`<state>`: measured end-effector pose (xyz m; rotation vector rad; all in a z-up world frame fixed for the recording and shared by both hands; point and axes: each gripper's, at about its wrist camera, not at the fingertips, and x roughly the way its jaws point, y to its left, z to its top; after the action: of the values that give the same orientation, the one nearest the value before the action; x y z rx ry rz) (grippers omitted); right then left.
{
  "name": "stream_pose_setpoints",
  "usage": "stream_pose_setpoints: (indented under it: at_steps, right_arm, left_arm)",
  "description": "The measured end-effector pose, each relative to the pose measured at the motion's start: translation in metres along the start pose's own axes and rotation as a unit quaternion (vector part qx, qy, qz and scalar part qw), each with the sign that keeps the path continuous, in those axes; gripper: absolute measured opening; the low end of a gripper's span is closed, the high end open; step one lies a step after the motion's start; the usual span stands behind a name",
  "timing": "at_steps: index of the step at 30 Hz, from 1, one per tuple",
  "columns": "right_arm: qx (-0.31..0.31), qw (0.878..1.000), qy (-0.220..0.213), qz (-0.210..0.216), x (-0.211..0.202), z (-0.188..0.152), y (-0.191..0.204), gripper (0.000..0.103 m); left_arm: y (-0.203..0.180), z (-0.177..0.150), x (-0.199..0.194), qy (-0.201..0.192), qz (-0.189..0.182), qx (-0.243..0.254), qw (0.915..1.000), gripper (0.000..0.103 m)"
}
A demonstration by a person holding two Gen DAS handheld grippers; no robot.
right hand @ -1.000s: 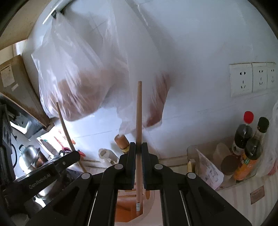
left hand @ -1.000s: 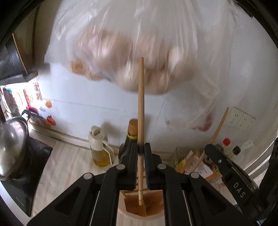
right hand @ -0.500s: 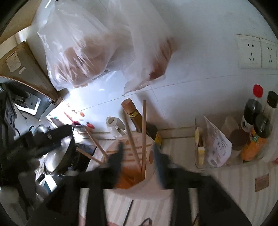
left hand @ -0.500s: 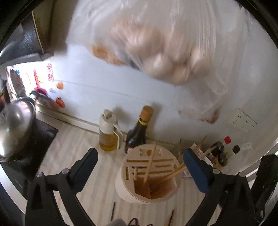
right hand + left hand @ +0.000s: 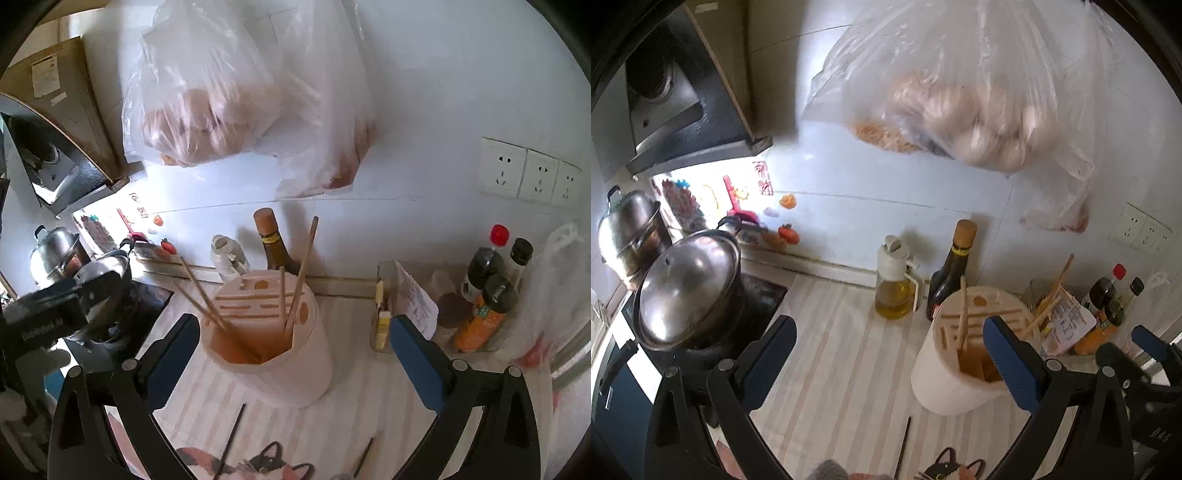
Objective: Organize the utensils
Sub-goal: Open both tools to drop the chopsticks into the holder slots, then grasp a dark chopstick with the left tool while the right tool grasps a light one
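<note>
A round cream utensil holder (image 5: 280, 365) stands on the striped counter; it also shows in the left wrist view (image 5: 945, 376). Several wooden chopsticks (image 5: 303, 269) lean in its open compartment; one chopstick (image 5: 962, 317) shows in the left view. Dark chopsticks (image 5: 231, 439) lie on the counter in front of it, also in the left view (image 5: 903, 446). My right gripper (image 5: 295, 362) is open and empty, above the holder. My left gripper (image 5: 890, 365) is open and empty, up and left of the holder.
An oil dispenser (image 5: 895, 291) and a dark sauce bottle (image 5: 951, 280) stand behind the holder. Steel pots (image 5: 687, 291) sit on the stove at left. Condiment bottles (image 5: 487, 295) and a clear box stand at right. Plastic bags (image 5: 207, 103) hang above on the wall.
Both grippers held a wooden chopstick upright over the holder, then opened and let go. The chopsticks now rest in the holder. Both grippers have drawn back and up.
</note>
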<state>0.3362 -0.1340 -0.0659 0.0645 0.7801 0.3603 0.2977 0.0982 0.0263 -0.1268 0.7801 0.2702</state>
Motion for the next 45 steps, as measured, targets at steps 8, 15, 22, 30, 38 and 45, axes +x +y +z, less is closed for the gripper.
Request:
stream_pose_setpoints:
  at_steps: [8,15,22,30,38,45]
  right_arm:
    - [0.069,0.989,0.123,-0.035,0.007,-0.060,-0.025,0.103]
    - [0.168,0.948,0.267,-0.051,0.046,-0.186,-0.078,0.058]
    - [0.185,0.922,0.327,-0.095,0.072,-0.261,-0.112,0.046]
    - [0.159,0.916,0.355,-0.096,0.087,-0.284,-0.104,0.046]
    - [0.120,0.918,0.358,-0.117,0.099,-0.286,-0.089,0.017]
    - [0.144,0.910,0.371,-0.113,0.089,-0.295,-0.110,0.007]
  left_arm:
    - [0.009,-0.069,0.018,0.083,0.021,0.055,0.9948,0.103]
    - [0.004,-0.182,0.082,0.236,0.034,0.104,0.9656,0.103]
    - [-0.010,-0.244,0.122,0.309,0.016,0.121,0.9433,0.089]
    - [-0.037,-0.257,0.132,0.320,-0.012,0.141,0.9368,0.061]
    - [-0.047,-0.262,0.145,0.334,-0.022,0.141,0.9319,0.020]
    - [-0.034,-0.264,0.153,0.334,-0.035,0.122,0.9338,0.006]
